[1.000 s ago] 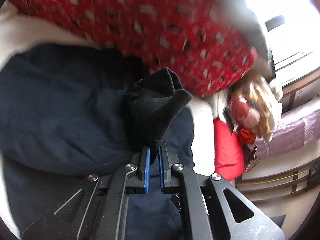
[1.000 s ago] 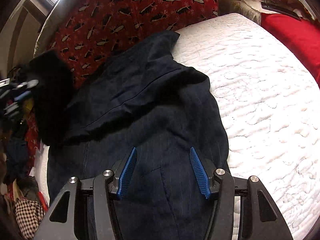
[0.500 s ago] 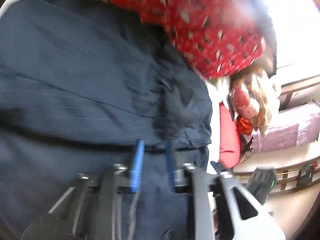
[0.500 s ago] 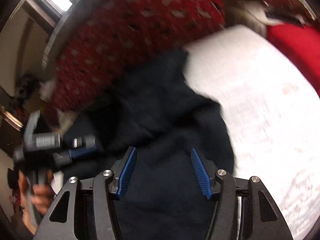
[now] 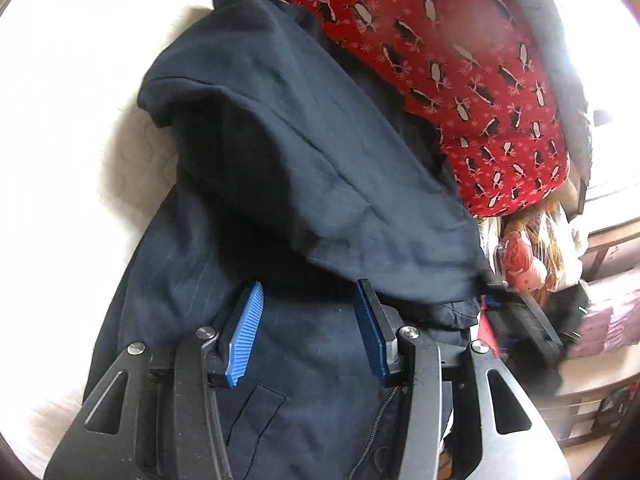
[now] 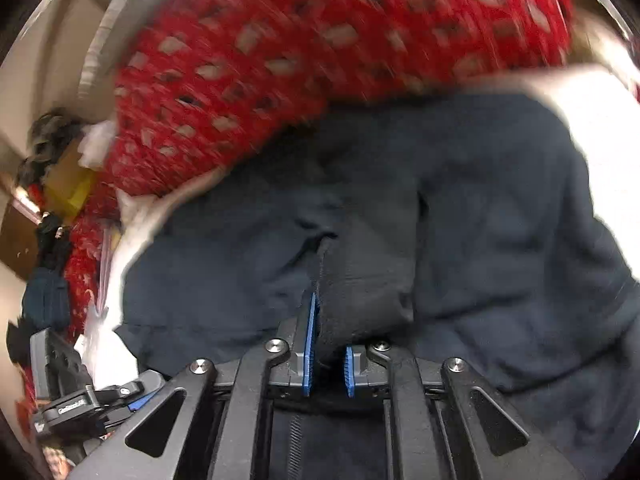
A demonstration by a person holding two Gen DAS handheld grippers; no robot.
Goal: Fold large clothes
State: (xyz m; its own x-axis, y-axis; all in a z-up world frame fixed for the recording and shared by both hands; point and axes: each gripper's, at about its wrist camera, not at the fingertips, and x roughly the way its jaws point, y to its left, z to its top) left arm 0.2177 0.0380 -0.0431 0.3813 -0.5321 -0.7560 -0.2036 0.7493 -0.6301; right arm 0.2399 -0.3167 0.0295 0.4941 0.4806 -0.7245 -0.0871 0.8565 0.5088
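Left gripper [image 5: 308, 332]: jaws apart, empty, over navy garment [image 5: 320, 168];
Right gripper [image 6: 327, 344]: clamped on garment fold, below red blanket [image 6: 320, 40].

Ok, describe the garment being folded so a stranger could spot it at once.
Start at the white quilted bed, then find the big red patterned cushion along its far edge. Directly in front of it lies the dark navy garment, faintly pinstriped with a zipper, the only dark cloth on the bed; the right gripper is pinching a fold of it.
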